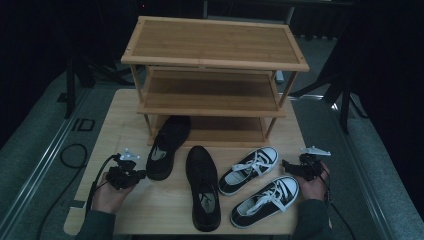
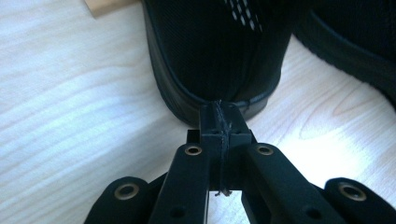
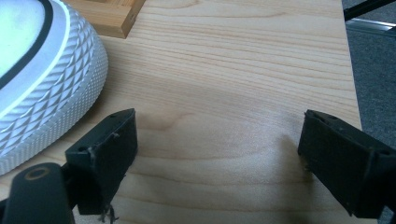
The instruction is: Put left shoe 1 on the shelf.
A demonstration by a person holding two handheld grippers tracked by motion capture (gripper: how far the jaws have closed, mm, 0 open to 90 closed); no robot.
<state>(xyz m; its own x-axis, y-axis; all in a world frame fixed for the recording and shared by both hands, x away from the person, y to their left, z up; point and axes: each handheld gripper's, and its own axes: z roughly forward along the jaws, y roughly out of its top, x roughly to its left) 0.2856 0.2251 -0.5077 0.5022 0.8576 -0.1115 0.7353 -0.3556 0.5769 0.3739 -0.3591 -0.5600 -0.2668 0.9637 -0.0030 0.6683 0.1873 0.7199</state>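
My left gripper (image 1: 141, 174) is pinched tight, touching the heel of the black shoe (image 1: 167, 145) whose toe pokes under the rack (image 1: 212, 107). Far right, my right gripper (image 1: 285, 165) gapes wide beside 2 sneakers (image 1: 265, 200).

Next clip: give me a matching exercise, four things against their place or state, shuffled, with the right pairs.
Things:
1. left gripper
2. right gripper
3. wooden rack
4. black lace-up shoe

Places or states:
A. jaws wide apart over bare table, beside a white sneaker toe
B. at the far end of the table, upper shelves bare
C. jaws closed, at the heel of a black shoe
D. lying in the middle of the table, between the other black shoe and the sneakers

Pairs: 1-C, 2-A, 3-B, 4-D
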